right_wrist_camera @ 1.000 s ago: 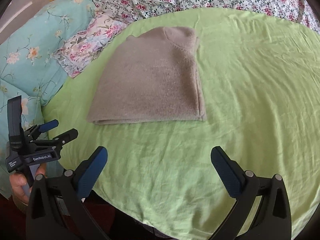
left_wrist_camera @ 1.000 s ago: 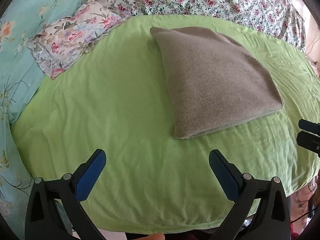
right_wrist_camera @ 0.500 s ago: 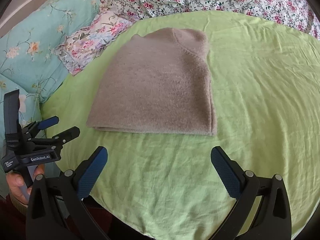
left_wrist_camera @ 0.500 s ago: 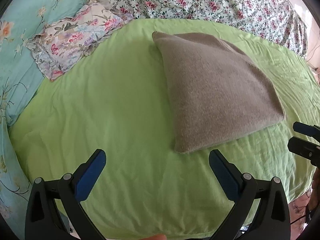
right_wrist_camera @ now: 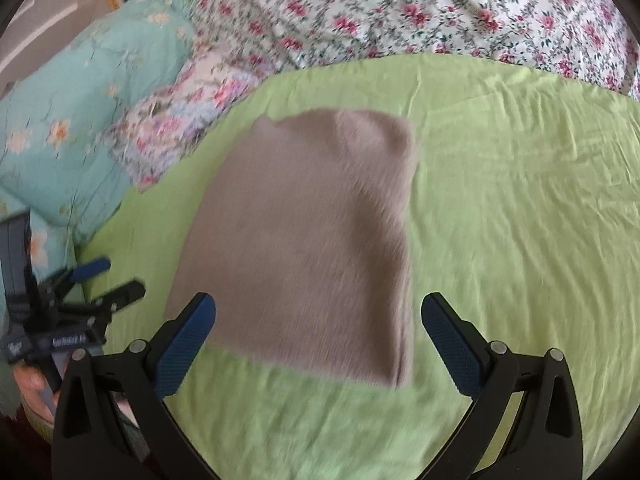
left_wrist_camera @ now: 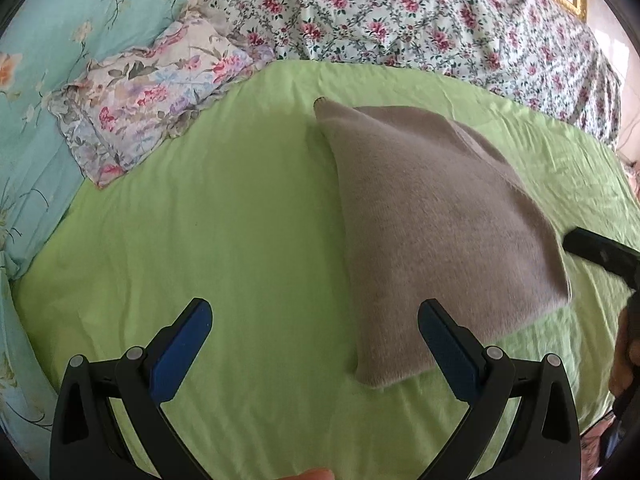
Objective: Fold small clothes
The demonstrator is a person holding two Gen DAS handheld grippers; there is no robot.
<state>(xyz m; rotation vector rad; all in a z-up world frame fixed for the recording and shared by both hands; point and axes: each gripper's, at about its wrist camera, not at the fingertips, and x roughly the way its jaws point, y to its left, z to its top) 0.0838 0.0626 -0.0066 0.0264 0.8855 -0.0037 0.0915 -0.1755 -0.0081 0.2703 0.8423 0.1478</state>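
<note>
A folded taupe knit garment (left_wrist_camera: 436, 224) lies flat on the green sheet (left_wrist_camera: 224, 240). It also shows in the right wrist view (right_wrist_camera: 304, 240), slightly blurred. My left gripper (left_wrist_camera: 314, 320) is open and empty, hovering over the sheet at the garment's near left corner. My right gripper (right_wrist_camera: 318, 316) is open and empty, hovering over the garment's near edge. The left gripper shows at the left of the right wrist view (right_wrist_camera: 100, 280), and a finger of the right gripper (left_wrist_camera: 596, 250) shows at the right edge of the left wrist view.
A floral pillow (left_wrist_camera: 148, 96) and a turquoise quilt (left_wrist_camera: 48, 48) lie at the left of the sheet. A rose-patterned bedspread (left_wrist_camera: 400, 20) lies beyond it. The sheet's near edge drops off below my grippers.
Both grippers have moved in toward the garment, which now looks larger and nearer in both views. Both stay open. The garment has not moved.
</note>
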